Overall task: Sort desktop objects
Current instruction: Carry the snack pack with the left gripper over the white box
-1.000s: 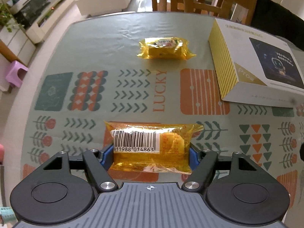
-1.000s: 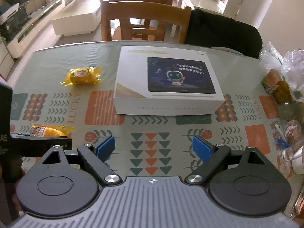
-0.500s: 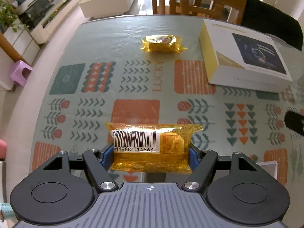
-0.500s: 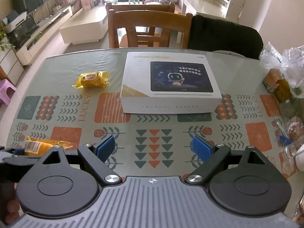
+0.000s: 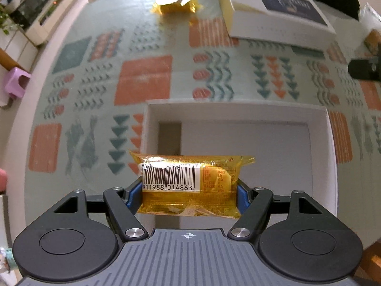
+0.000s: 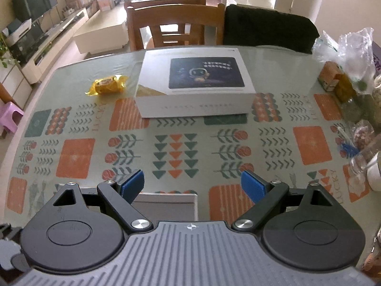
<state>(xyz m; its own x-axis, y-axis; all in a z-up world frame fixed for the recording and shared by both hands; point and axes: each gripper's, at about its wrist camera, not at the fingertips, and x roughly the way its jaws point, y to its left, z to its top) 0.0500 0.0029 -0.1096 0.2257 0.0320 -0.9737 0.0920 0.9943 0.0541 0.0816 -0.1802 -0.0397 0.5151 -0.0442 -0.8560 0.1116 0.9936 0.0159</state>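
My left gripper [image 5: 189,196] is shut on a yellow snack packet [image 5: 190,183] with a barcode label, held in the air over the near left part of an open white box [image 5: 238,109] with a grey floor. A second yellow snack packet [image 5: 175,4] lies at the far side of the table, also seen as a yellow snack packet [image 6: 107,84] left of the big white carton. My right gripper [image 6: 191,186] is open and holds nothing; a corner of the open white box [image 6: 166,202] shows just under its fingers.
A large white product carton [image 6: 195,88] with a robot picture lies at the table's far middle. Bags, jars and small boxes [image 6: 345,83] crowd the right edge. Wooden chairs [image 6: 173,23] stand behind the table. A purple stool [image 5: 15,83] stands on the floor at left.
My left gripper has pulled back and risen with the packet, so the open white box now lies under it. My right gripper has also drawn back and up, still open.
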